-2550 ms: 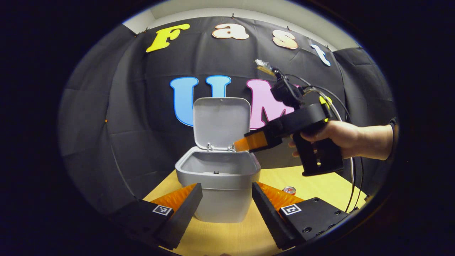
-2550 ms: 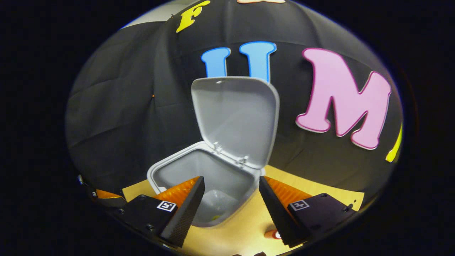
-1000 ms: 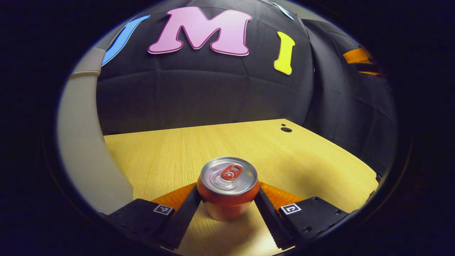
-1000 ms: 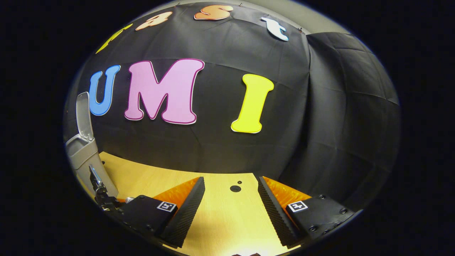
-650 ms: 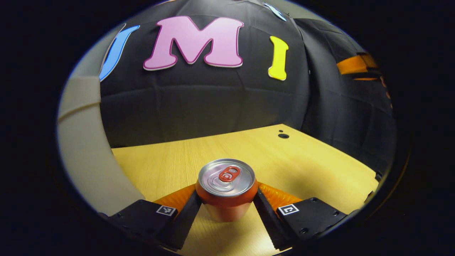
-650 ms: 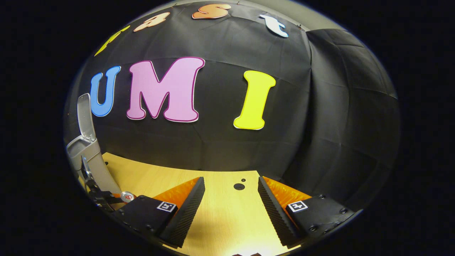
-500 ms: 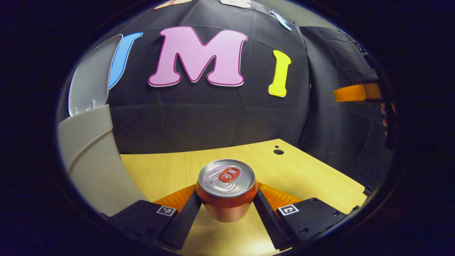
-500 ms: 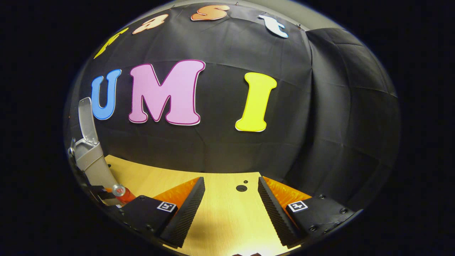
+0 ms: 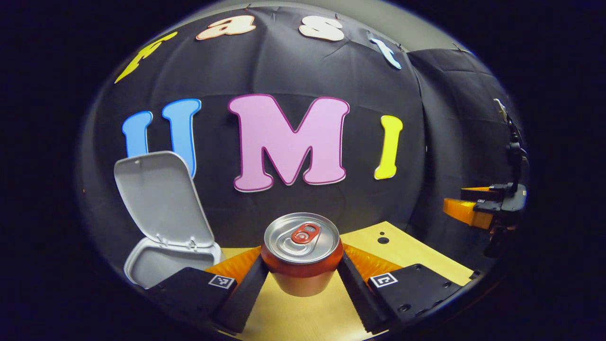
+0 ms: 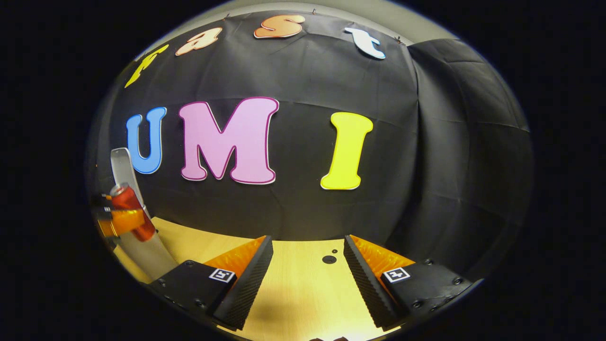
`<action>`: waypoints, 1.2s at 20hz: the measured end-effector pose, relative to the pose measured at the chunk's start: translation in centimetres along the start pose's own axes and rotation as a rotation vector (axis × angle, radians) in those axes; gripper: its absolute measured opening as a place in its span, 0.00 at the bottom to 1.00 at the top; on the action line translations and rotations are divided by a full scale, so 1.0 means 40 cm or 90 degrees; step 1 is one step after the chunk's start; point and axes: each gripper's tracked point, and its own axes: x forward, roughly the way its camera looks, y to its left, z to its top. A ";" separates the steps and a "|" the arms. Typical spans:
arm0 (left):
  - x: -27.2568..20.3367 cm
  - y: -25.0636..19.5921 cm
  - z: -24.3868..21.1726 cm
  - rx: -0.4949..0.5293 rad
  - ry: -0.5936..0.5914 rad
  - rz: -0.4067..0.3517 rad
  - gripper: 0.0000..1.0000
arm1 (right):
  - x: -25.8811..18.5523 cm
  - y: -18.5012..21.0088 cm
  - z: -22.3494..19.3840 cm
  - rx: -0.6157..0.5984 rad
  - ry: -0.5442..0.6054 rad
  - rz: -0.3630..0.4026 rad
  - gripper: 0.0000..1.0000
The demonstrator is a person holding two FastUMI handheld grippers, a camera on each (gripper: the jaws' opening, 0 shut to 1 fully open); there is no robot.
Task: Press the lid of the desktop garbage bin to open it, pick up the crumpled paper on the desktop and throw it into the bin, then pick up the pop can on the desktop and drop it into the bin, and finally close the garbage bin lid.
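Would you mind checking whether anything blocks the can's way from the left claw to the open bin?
Nothing visible does. The left claw holds the can off the desktop, and the bin sits just to its left with the lid raised.

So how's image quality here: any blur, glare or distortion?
Left gripper view: sharp, can top glints, fisheye tilts the bin and its lid. Right gripper view: bright patch on the table near the bottom; the can sits small and warped at the left edge.

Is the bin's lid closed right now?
No, the lid stands raised above the open bin, beside the pop can held in the left gripper.
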 end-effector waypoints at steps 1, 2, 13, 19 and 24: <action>-0.016 0.036 0.031 0.004 -0.019 0.014 0.88 | -0.009 0.007 0.010 0.000 -0.002 0.004 0.97; -0.030 0.073 0.049 0.007 -0.029 0.028 0.88 | -0.018 0.015 0.017 -0.002 -0.004 0.008 0.97; -0.068 0.485 -0.061 -0.020 0.001 0.168 0.88 | -0.108 0.024 0.055 -0.023 -0.012 -0.009 0.96; -0.042 0.506 -0.129 -0.045 0.025 0.170 0.89 | -0.139 0.045 0.027 -0.036 0.001 -0.004 0.96; -0.063 0.517 -0.112 -0.041 0.020 0.197 0.94 | -0.123 0.074 0.029 -0.035 0.001 0.028 0.97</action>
